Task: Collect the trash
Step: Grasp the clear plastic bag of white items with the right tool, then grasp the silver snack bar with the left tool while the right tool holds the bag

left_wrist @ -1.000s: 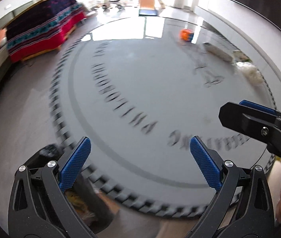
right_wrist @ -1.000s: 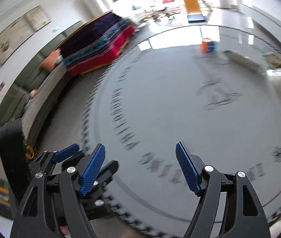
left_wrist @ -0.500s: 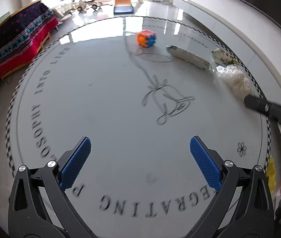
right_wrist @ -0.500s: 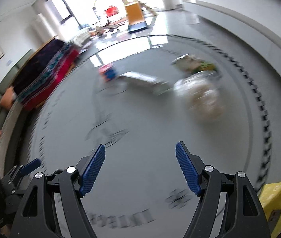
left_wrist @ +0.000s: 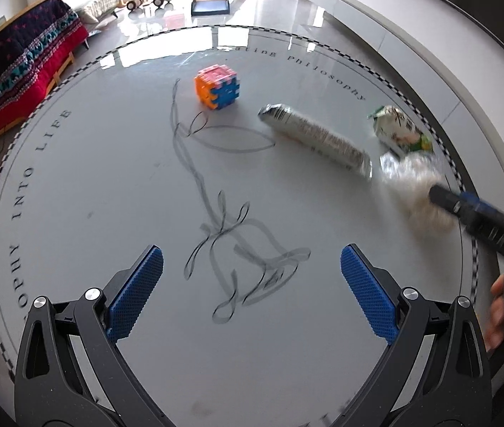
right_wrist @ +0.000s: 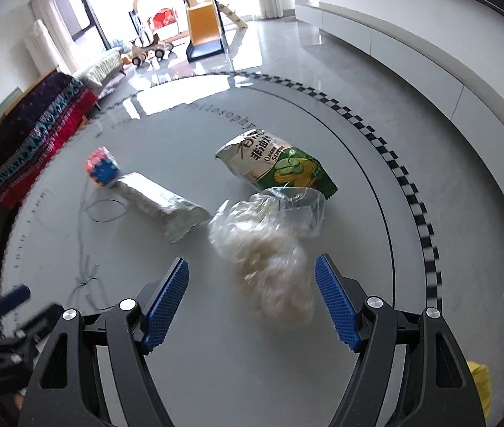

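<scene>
On the round grey table (left_wrist: 74, 195) lie three pieces of trash: a silver foil wrapper (left_wrist: 316, 138) (right_wrist: 161, 203), a green and white snack bag (left_wrist: 399, 128) (right_wrist: 280, 163), and a crumpled clear plastic bag (left_wrist: 419, 185) (right_wrist: 269, 249). My right gripper (right_wrist: 252, 299) stands open, its blue pads either side of the near end of the clear bag, not pressing on it. Over the table's drawn middle my left gripper (left_wrist: 252, 295) is open and holds nothing. The right gripper's black finger (left_wrist: 472, 210) shows at the right edge of the left wrist view, over the clear bag.
A colourful block cube (left_wrist: 218, 87) (right_wrist: 102, 167) stands beyond the foil wrapper. Something yellow (right_wrist: 479, 391) sits below the table's right edge. A sofa with a red and dark blanket (left_wrist: 13, 71) lies left; a toy slide (right_wrist: 203, 32) stands far back.
Both views have swung from the table's left lettered rim toward the trash on the right. The right gripper has closed in on the clear plastic bag, which now lies between its open fingers.
</scene>
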`<state>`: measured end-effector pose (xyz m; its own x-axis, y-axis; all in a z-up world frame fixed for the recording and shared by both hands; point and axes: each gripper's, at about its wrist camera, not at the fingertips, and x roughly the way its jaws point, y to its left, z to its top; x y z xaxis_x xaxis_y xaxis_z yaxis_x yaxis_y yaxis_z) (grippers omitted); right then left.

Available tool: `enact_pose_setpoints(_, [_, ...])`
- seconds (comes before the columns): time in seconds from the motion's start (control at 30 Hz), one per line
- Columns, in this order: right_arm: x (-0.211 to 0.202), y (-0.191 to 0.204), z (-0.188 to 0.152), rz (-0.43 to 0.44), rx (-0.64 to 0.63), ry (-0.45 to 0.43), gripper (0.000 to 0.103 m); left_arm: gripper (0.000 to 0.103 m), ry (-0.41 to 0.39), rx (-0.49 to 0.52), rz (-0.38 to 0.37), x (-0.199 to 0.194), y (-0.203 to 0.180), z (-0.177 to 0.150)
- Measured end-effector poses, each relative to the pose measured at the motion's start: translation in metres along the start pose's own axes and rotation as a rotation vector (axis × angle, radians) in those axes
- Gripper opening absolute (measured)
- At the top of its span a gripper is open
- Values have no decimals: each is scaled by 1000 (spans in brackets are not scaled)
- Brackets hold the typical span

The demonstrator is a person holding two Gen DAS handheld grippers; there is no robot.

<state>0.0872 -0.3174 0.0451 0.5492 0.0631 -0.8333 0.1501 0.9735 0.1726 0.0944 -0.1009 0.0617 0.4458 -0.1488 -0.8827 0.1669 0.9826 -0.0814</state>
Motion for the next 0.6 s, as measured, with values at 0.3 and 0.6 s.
enact_pose_setpoints(0.3, [20,-9,3,62,-43,55,41,97,33,-83,12,34,-25,52])
enact_pose_setpoints(0.6, [-10,-16,8,143,104,-38,37,97,83,-300,12,67,-36,81])
